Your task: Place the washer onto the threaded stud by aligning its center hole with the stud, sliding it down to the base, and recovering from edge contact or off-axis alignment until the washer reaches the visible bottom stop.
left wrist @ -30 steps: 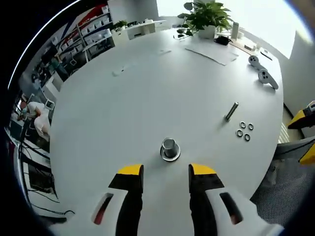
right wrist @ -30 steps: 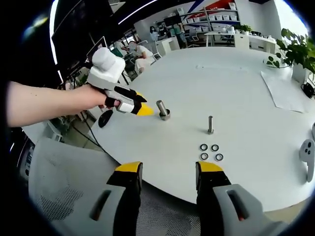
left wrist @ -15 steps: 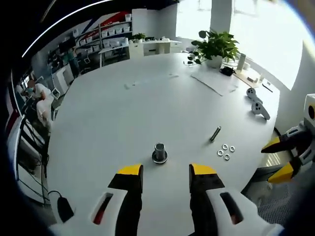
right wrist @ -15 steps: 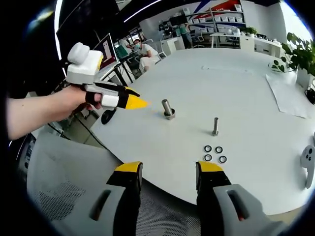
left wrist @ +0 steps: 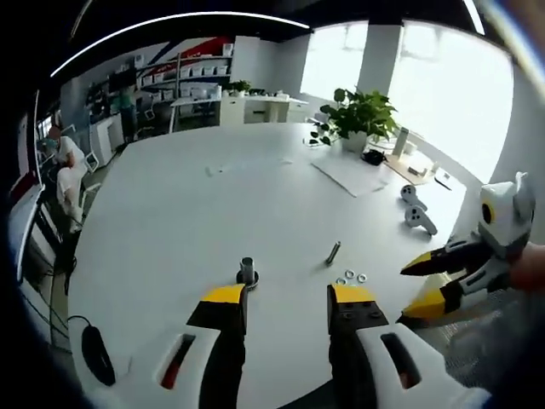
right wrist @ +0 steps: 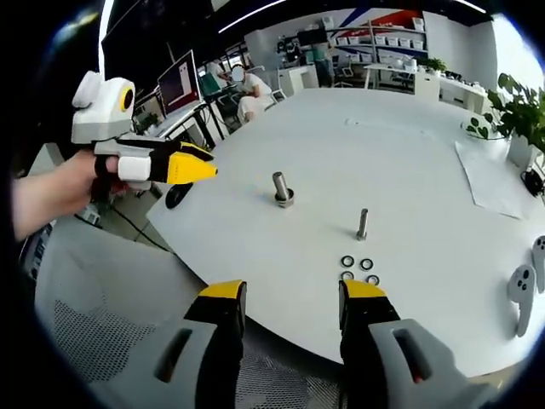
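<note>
On the round white table (left wrist: 196, 204) a thick metal stud (left wrist: 248, 270) (right wrist: 281, 188) stands upright on a wide ring-shaped base. To its right stands a thinner stud (left wrist: 332, 252) (right wrist: 362, 223), and several small washers (left wrist: 351, 277) (right wrist: 358, 268) lie flat beside it. My left gripper (left wrist: 288, 298) is open and holds nothing, back from the table edge; in the right gripper view it (right wrist: 197, 167) hangs off the table's left side in a hand. My right gripper (right wrist: 292, 294) is open too, off the near edge, and appears in the left gripper view (left wrist: 410, 291).
A mesh chair back (right wrist: 111, 341) sits under my right gripper. Two grey controllers (left wrist: 415, 209) (right wrist: 521, 290), a sheet of paper (left wrist: 349, 175) and a potted plant (left wrist: 362, 115) occupy the far side. A black mouse (right wrist: 177, 196) lies at the table's left edge. People sit by shelves behind.
Both grippers have drawn back and up from the table, so the studs and washers look smaller. The left gripper has moved away from the thick stud. Both stay open.
</note>
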`<state>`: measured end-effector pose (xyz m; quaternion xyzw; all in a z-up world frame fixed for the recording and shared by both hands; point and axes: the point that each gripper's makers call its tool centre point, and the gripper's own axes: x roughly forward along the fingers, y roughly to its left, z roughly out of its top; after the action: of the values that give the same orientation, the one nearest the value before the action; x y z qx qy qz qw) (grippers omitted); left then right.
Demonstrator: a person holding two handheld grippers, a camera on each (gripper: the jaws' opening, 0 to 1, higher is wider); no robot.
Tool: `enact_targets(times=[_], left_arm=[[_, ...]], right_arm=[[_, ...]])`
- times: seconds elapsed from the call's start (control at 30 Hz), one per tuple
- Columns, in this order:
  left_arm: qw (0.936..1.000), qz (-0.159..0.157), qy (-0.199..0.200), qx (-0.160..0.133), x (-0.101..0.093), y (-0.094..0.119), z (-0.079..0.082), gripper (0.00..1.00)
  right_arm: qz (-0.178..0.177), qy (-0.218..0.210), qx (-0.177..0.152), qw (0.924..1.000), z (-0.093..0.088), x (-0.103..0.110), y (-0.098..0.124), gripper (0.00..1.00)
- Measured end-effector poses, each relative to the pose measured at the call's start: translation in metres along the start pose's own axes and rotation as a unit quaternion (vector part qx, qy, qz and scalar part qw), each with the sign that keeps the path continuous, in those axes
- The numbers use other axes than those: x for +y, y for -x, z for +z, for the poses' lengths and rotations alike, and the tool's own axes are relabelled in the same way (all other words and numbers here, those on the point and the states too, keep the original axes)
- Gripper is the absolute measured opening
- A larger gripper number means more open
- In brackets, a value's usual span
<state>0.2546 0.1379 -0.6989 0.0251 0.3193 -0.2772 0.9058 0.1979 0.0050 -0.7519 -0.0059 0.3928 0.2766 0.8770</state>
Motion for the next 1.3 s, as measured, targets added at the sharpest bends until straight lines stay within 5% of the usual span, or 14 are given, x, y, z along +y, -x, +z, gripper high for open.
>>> enact_targets(times=[0.3,0.63,0.9,1.3], left_arm=[[0.9986,-0.016,-0.011,-0.048,0.008,0.018,0.006,0.36],[0.9973,-0.03,0.011,-0.066,0.01,0.033,-0.003,0.36],[0.9966,-0.029,-0.026,-0.073,0.006,0.027,-0.002,0.35],[0.9953,-0.054,-0.029,-0.074,0.004,0.022,0.001,0.35]], right_arm=[[-0.022,0.0,-0.003,0.9998,0.0,-0.009,0.0,0.47],[-0.052,-0.012,-0.017,0.9984,0.004,-0.024,0.003,0.47],[-0.067,-0.021,-0.023,0.9973,0.003,-0.032,0.004,0.47],[-0.083,0.026,0.0,0.9962,-0.003,-0.034,-0.001,0.48]])
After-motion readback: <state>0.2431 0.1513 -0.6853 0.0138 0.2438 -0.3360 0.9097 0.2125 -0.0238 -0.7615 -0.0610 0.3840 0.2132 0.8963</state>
